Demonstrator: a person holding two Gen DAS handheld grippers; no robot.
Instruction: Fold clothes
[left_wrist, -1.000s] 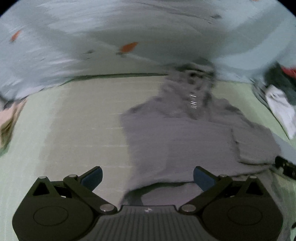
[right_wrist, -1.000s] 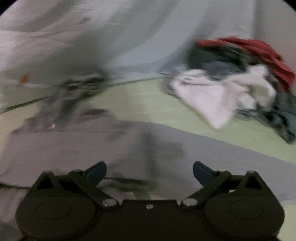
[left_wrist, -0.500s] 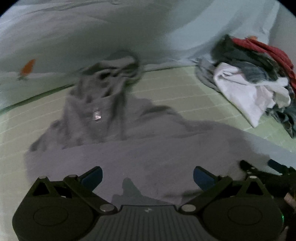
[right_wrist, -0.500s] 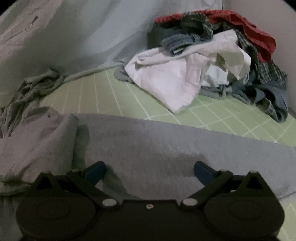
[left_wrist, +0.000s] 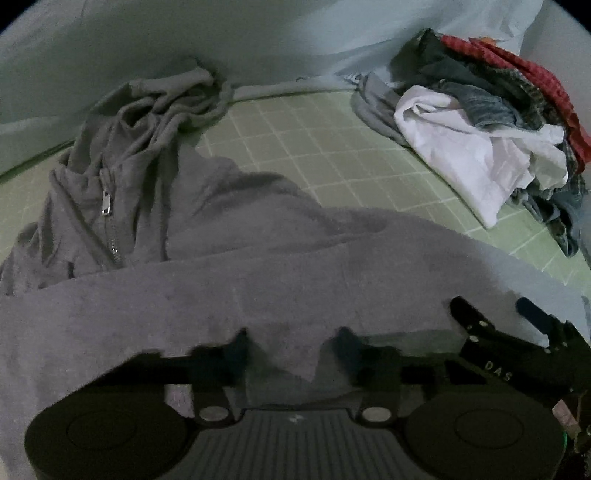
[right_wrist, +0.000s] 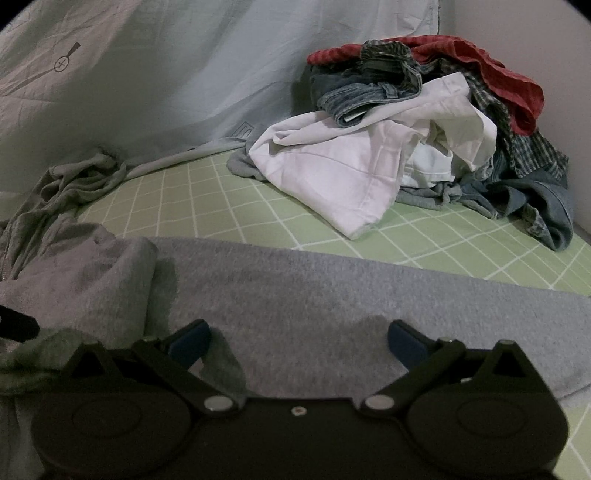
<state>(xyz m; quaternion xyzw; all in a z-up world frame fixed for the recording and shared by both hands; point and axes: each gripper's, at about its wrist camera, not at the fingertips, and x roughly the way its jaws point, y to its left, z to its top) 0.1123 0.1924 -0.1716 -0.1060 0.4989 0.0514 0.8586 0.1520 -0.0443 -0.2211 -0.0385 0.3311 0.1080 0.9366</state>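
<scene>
Our left gripper, wide apart a second ago, is closing on the near hem of the grey zip-up fleece hoodie spread on the green gridded sheet, seemingly pinching fabric; the fold can begin. Right gripper stays apart, empty.

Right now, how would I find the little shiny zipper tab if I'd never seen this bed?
Start at the green checked sheet. On it lies the grey hoodie, away from the clothes pile. Below its bunched hood hangs the zipper tab, the only shiny metal bit on all that soft cloth.
</scene>
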